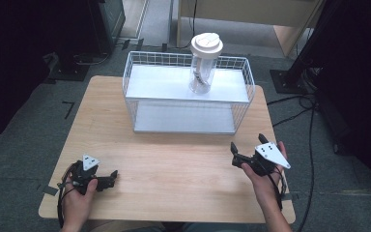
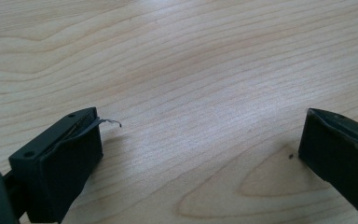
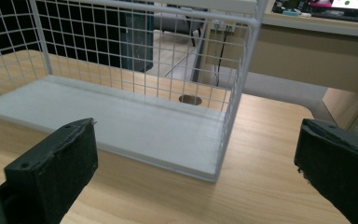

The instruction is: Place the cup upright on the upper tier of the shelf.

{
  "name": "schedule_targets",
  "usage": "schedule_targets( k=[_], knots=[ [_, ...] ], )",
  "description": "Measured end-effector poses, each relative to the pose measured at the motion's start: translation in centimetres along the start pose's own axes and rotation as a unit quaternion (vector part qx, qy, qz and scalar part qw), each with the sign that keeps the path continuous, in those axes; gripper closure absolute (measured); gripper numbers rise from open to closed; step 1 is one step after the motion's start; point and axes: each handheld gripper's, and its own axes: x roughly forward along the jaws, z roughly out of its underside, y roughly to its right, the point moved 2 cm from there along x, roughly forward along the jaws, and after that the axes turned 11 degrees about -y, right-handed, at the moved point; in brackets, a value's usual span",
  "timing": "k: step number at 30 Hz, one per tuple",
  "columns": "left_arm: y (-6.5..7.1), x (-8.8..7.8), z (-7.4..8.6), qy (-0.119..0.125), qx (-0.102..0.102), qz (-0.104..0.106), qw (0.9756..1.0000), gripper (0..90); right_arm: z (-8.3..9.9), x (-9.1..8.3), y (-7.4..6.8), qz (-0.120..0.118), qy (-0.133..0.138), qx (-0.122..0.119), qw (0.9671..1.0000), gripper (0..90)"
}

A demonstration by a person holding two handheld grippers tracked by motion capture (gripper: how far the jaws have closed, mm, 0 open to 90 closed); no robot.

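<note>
- Holding both grippers low over the wooden worktop (image 1: 174, 169), we keep them well apart at its near corners.
- Our left gripper (image 1: 107, 180) has its jaws spread, with bare wood between them.
- Our right gripper (image 1: 246, 147) is spread too, facing the white wire rack (image 1: 241, 104).
- On the rack's upper shelf a clear jar (image 1: 204, 65) with a white lid stands upright.

- The worktop (image 1: 174, 169) was pale wood with a smooth, faintly shiny grain.
- The wire rack (image 1: 188, 92) was white-coated metal mesh with matt white shelves.
- The jar (image 1: 203, 65) was clear plastic.
</note>
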Motion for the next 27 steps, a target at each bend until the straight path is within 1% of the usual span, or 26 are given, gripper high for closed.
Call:
schedule_targets(
  k=[2,6,7,8,11,14,15,16,17,19,22,24,27],
  knots=[
    [0.0,0.0,0.0,0.000,0.000,0.000,1.0000,0.0,0.5,-0.4,0.4,0.003,-0.004,-0.001,1.0000,0.0],
    [0.0,0.0,0.0,0.000,0.000,0.000,1.0000,0.0,1.5,-1.2,1.4,0.013,-0.011,0.007,0.9998,0.0],
    [0.0,0.0,0.0,0.000,0.000,0.000,1.0000,0.0,2.2,-1.5,2.0,0.018,-0.014,0.009,0.9997,0.0],
    [0.0,0.0,0.0,0.000,0.000,0.000,1.0000,0.0,2.2,-1.5,2.0,0.018,-0.014,0.009,0.9997,0.0],
    [0.0,0.0,0.0,0.000,0.000,0.000,1.0000,0.0,3.2,-1.9,2.7,0.022,-0.023,0.018,0.9993,0.0],
    [0.0,0.0,0.0,0.000,0.000,0.000,1.0000,0.0,4.2,-2.3,3.3,0.028,-0.032,0.020,0.9989,0.0],
    [0.0,0.0,0.0,0.000,0.000,0.000,1.0000,0.0,4.5,-2.5,3.6,0.029,-0.034,0.020,0.9988,0.0],
    [0.0,0.0,0.0,0.000,0.000,0.000,1.0000,0.0,5.2,-2.8,4.1,0.031,-0.039,0.024,0.9985,0.0],
    [0.0,0.0,0.0,0.000,0.000,0.000,1.0000,0.0,5.2,-2.8,4.1,0.031,-0.039,0.024,0.9985,0.0],
    [0.0,0.0,0.0,0.000,0.000,0.000,1.0000,0.0,5.9,-3.1,4.7,0.035,-0.043,0.028,0.9981,0.0],
    [0.0,0.0,0.0,0.000,0.000,0.000,1.0000,0.0,7.0,-3.5,5.6,0.039,-0.056,0.035,0.9971,0.0],
    [0.0,0.0,0.0,0.000,0.000,0.000,1.0000,0.0,7.8,-3.7,6.1,0.037,-0.066,0.039,0.9964,0.0],
    [0.0,0.0,0.0,0.000,0.000,0.000,1.0000,0.0,8.9,-3.8,6.6,0.037,-0.089,0.041,0.9945,0.0]
  ],
)
